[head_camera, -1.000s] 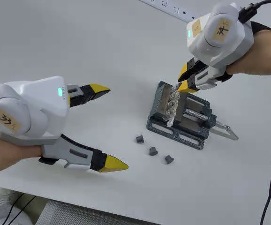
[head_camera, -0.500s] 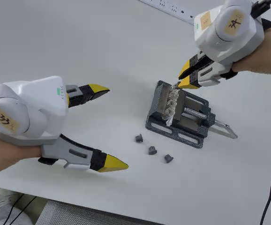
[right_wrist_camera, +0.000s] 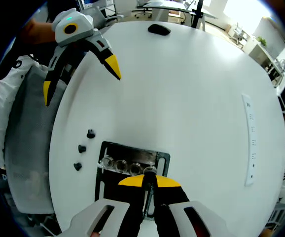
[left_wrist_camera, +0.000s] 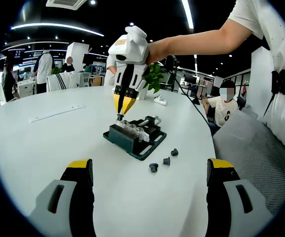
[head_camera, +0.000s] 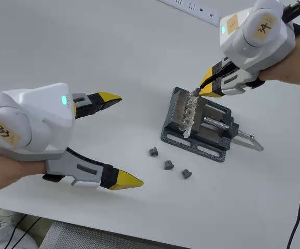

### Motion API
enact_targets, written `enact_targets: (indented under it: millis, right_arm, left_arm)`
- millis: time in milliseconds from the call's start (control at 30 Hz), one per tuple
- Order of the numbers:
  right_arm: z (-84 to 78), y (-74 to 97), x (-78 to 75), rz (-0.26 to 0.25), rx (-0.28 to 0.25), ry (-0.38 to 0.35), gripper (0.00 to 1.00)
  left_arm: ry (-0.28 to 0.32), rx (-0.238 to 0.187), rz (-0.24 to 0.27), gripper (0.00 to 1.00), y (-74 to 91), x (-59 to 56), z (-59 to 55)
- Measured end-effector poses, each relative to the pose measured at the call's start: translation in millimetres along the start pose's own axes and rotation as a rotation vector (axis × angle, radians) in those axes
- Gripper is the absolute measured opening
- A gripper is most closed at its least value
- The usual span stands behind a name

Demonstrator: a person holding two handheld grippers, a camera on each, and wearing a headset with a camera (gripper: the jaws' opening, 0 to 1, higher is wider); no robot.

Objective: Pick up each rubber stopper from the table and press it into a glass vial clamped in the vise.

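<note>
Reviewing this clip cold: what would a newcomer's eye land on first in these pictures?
The white, yellow-tipped right gripper stands out first, its jaws closed right over the far end of the row of clear glass vials clamped in the dark grey-green metal vise. Next come three small dark grey rubber stoppers loose on the white table beside the vise, and the matching left gripper held wide open nearer the person.

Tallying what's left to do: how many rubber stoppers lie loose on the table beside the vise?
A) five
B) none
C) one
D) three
D: three dark stoppers lie in a row on the table, just in front of the vise.
</note>
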State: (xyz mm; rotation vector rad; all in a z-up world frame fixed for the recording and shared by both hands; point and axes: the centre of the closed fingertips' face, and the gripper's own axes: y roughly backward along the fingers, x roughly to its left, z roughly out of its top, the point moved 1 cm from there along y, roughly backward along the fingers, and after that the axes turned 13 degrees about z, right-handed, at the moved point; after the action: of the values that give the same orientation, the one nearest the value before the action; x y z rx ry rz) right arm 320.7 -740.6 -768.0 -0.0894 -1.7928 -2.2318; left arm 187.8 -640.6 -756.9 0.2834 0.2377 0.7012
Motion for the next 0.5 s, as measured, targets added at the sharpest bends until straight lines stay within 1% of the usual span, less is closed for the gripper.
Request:
enact_targets:
  millis: [67, 367, 500]
  right_arm:
    - [-0.5, -2.5, -0.3, 0.001, 0.003, -0.001, 0.02]
    - [-0.2, -2.6, 0.5, 0.006, 0.006, 0.008, 0.02]
    - [0.3, -3.5, 0.2, 0.006, 0.022, 0.023, 0.02]
  left_arm:
    - [0.001, -0.001, 0.0, 0.96, 0.3, -0.2, 0.4]
    - [0.006, -0.009, 0.002, 0.96, 0.3, 0.9, 2.3]
    - [0.004, -0.008, 0.002, 0.95, 0.6, 1.0, 1.6]
